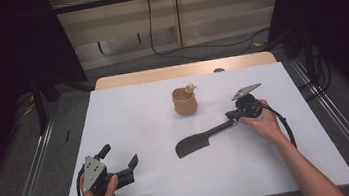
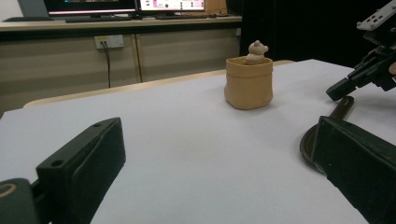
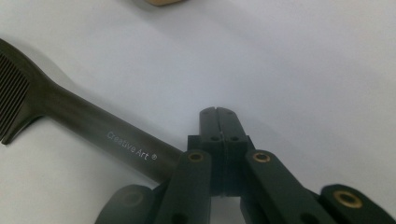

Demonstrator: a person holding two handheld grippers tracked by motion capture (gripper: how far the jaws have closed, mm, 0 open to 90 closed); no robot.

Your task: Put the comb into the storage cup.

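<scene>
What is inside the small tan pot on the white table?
A small bear-like figurine pokes above the rim of the tan pot. Only its head and shoulders show; its lower part and the pot's bottom are hidden by the wall.

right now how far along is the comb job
Nothing looks done yet: the dark comb lies flat on the white table, apart from the tan pot. The right gripper is shut beside its handle, not gripping it. The left gripper waits open. Lifting remains.

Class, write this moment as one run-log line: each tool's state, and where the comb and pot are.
left tool: open, empty | right tool: shut, at comb's handle end | comb: flat on table | pot: upright, apart
</scene>
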